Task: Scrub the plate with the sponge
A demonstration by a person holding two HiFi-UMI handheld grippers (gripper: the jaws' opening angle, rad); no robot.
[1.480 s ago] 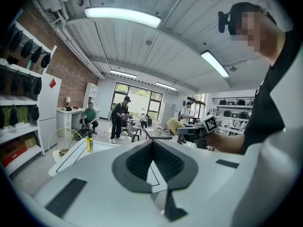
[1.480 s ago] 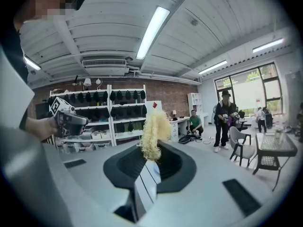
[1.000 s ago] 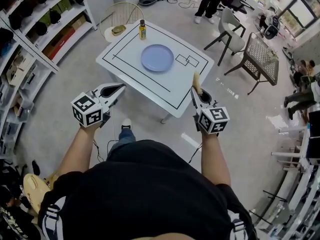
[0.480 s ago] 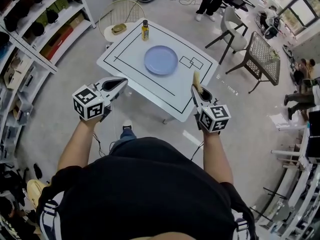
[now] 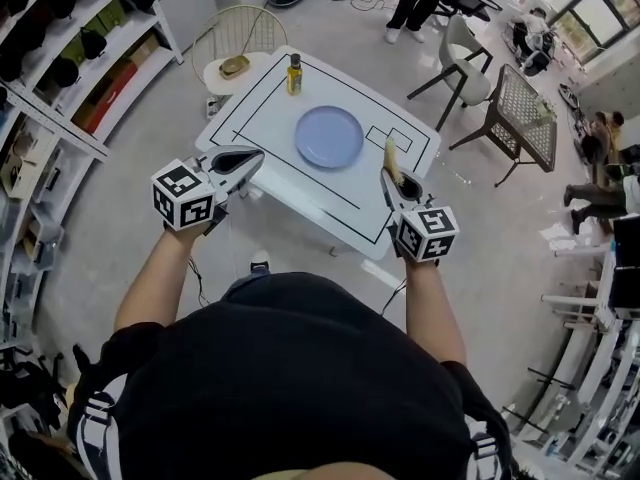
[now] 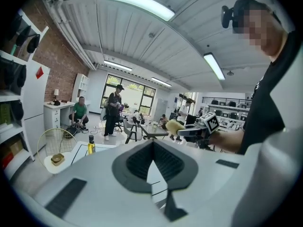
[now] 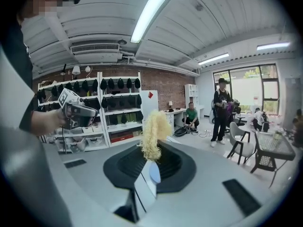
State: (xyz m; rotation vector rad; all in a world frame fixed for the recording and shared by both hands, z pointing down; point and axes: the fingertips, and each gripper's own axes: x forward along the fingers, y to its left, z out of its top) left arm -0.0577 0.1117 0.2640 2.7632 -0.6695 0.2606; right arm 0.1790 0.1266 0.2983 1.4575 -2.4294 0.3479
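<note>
Far left in the head view, the left gripper (image 5: 246,158) hovers by the near left corner of the table (image 5: 262,118), jaws closed on nothing. My guess is it's just the spare hand, parked until the plate needs steadying. Moving right, a bottle (image 5: 294,72) stands at the table's far edge. The plate (image 5: 329,136) lies flat mid-table in the upper middle of the frame, with nothing touching it. Further right, the right gripper (image 5: 392,175) is clamped on the sponge (image 5: 391,156). The sponge pokes out past the jaw tips, probably so the soft end meets the plate first. It's near the table's right edge but well apart from the plate, so I'd say scrubbing hasn't begun. The head view only gives the jaws as small shapes. The left gripper view shows its dark pads (image 6: 137,162) meeting at the tip with nothing between them, plus the other gripper across the way at right. The right gripper view shows the sponge is yellow and stringy, pinched at its base; from above it's just a sliver.
</note>
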